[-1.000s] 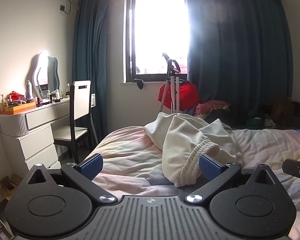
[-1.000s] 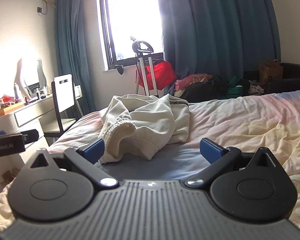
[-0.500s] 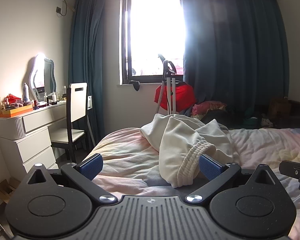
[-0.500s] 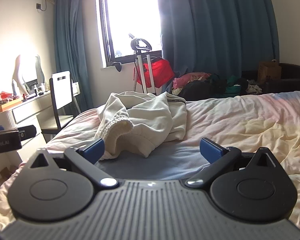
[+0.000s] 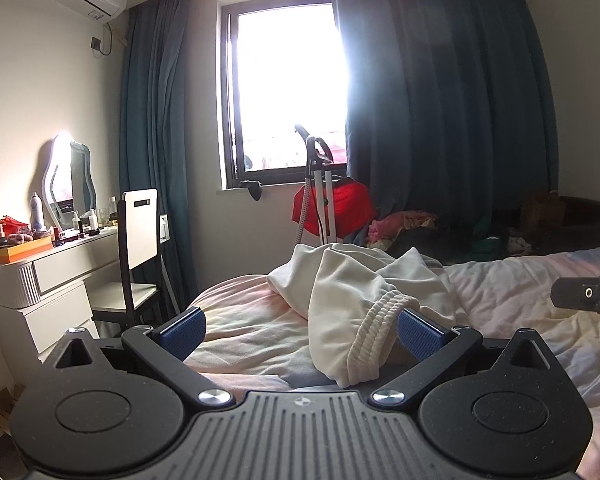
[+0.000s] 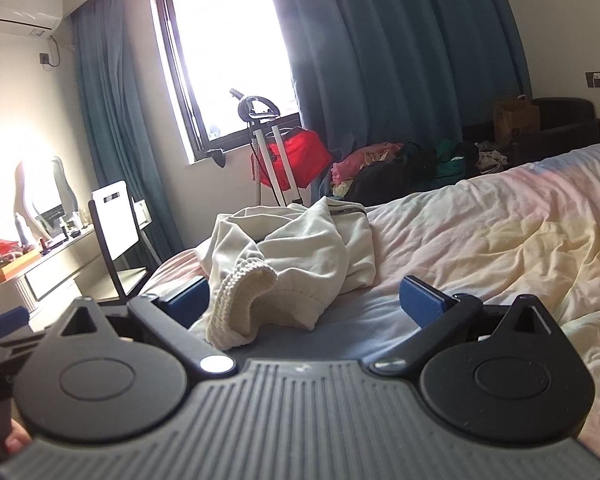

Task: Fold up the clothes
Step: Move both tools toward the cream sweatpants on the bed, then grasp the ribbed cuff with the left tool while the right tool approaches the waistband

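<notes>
Sweatshirt, cream, soft and floppy, sits crumpled on the bed; its ribbed cuff looks grabbable. Left gripper and right gripper both gape wide, empty.

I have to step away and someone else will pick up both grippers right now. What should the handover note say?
Left claw: open, empty, low over the bed, the cream sweatshirt lying between its fingers, ribbed cuff nearest.
Right claw: open, empty, facing the same heap from the other side.
Sweatshirt: crumpled in a heap on the bed, near the edge by the white chair.
Done: nothing folded yet.
Left: grasp it, spread it flat, fold it.
</notes>
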The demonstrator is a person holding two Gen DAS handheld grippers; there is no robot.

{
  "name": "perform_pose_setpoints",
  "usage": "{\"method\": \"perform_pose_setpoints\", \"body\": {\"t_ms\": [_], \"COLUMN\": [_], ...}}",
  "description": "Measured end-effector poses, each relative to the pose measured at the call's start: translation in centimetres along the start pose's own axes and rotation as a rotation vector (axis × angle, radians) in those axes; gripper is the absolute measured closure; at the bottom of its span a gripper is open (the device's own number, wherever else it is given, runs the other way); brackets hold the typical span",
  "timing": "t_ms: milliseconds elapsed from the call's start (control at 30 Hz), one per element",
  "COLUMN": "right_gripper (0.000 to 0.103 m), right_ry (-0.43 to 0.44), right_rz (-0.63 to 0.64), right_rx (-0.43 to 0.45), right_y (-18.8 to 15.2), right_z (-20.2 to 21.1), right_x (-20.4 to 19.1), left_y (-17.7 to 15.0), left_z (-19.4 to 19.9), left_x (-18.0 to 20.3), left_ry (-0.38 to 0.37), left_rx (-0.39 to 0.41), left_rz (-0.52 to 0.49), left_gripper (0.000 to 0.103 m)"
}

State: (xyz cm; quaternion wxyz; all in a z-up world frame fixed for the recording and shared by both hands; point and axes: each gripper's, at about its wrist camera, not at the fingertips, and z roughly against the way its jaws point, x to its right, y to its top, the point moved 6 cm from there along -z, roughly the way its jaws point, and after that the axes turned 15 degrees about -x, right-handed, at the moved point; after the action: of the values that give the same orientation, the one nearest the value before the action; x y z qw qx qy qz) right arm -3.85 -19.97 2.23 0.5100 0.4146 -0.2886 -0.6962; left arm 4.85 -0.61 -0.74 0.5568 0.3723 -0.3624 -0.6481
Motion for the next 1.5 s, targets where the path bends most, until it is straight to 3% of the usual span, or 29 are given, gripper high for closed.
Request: {"method": "perform_pose_setpoints", "body": {"t_ms": [100, 167, 233, 400, 467, 600, 733, 867, 1000, 1100, 1167, 1333, 1367, 1433, 1500], "right_gripper": [0.008, 0.031, 0.033, 0.029, 0.013, 0.013, 0.013, 0.013, 0.013, 0.013, 0.013, 0.014, 0.015, 0.015, 0.015], "right_ry": [0.019, 0.020, 0.018, 0.051, 0.052, 0.068, 0.075, 0.027, -0.016, -0.028, -0.027, -0.046, -0.034, -0.058, -0.099], "right_rz": [0.016, 0.026, 0.047, 0.082, 0.050, 0.003, -0.014, -0.005, -0.014, -0.048, -0.045, -0.035, -0.045, -0.029, -0.001], "right_rx": [0.012, 0.015, 0.032, 0.043, 0.018, -0.038, -0.026, 0.007, -0.028, -0.029, -0.031, -0.124, -0.132, -0.099, -0.039], "right_y": [1.7, 3.0, 4.1, 4.5, 3.8, 3.0, 2.8, 2.1, 1.7, 1.7, 1.2, -1.2, -1.2, -0.7, 0.0], "right_z": [0.4, 0.4, 0.6, -0.2, -1.2, -2.8, -3.1, -3.6, -5.4, -6.9, -8.2, -12.1, -12.5, -12.7, -12.5], "right_x": [-1.2, -1.5, -1.7, -1.0, -0.1, 1.7, 3.1, 5.3, 7.6, 9.2, 9.8, 11.0, 11.0, 10.8, 10.7], "left_y": [-0.1, -0.4, -0.7, -1.8, -2.4, -3.2, -2.5, -0.8, 0.9, 1.3, 2.4, 5.2, 5.8, 6.9, 8.5], "left_z": [-0.2, -0.5, -1.0, -2.6, -3.2, -5.2, -8.9, -14.1, -19.3, -22.5, -23.5, -26.0, -26.5, -27.5, -26.1], "left_x": [-0.5, -0.8, -0.9, -0.7, 0.0, 2.7, 6.0, 8.8, 11.6, 13.0, 12.5, 10.9, 10.6, 10.0, 8.3], "left_ry": [-0.027, -0.028, -0.024, -0.087, -0.125, -0.095, -0.094, -0.140, -0.187, -0.102, -0.088, -0.057, -0.051, -0.039, -0.076], "left_rx": [0.003, -0.006, -0.025, -0.094, -0.116, -0.136, -0.167, -0.176, -0.183, -0.155, -0.143, -0.112, -0.106, -0.094, -0.076], "left_rz": [0.003, 0.000, -0.007, -0.008, -0.027, -0.164, -0.280, -0.274, -0.265, -0.317, -0.299, -0.247, -0.237, -0.216, -0.117], "left_gripper": [0.000, 0.000, 0.000, 0.000, 0.000, 0.000, 0.000, 0.000, 0.000, 0.003, 0.003, 0.019, 0.025, 0.058, 0.063]}}
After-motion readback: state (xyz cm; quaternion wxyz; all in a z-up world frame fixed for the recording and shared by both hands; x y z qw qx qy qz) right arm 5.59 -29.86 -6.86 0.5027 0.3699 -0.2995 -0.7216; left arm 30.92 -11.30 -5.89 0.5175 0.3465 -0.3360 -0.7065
